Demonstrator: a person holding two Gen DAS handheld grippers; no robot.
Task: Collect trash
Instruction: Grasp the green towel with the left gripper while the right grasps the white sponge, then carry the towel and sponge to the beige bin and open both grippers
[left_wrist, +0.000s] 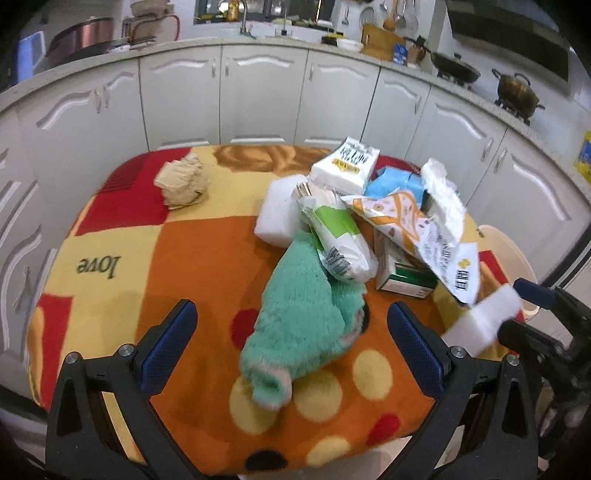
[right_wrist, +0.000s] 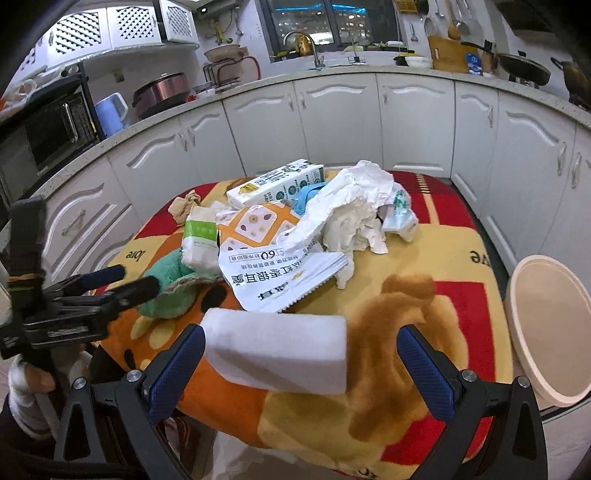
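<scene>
Each gripper, left (left_wrist: 291, 332) and right (right_wrist: 301, 356), is built from black triangulated arms fastened with silver round-head screws. The fingers (left_wrist: 170, 341) are faced with blue, cross-hatched textured pads (right_wrist: 421, 363).

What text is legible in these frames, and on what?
"love" on the patterned blanket, seen upside down; again at the left in the right wrist view.
"ve", a cut-off second "love", at that blanket's right edge.
"60" on the orange-and-white snack bag, upside down.
Chinese print on the snack bag and on the white carton: too blurred to read.
</scene>
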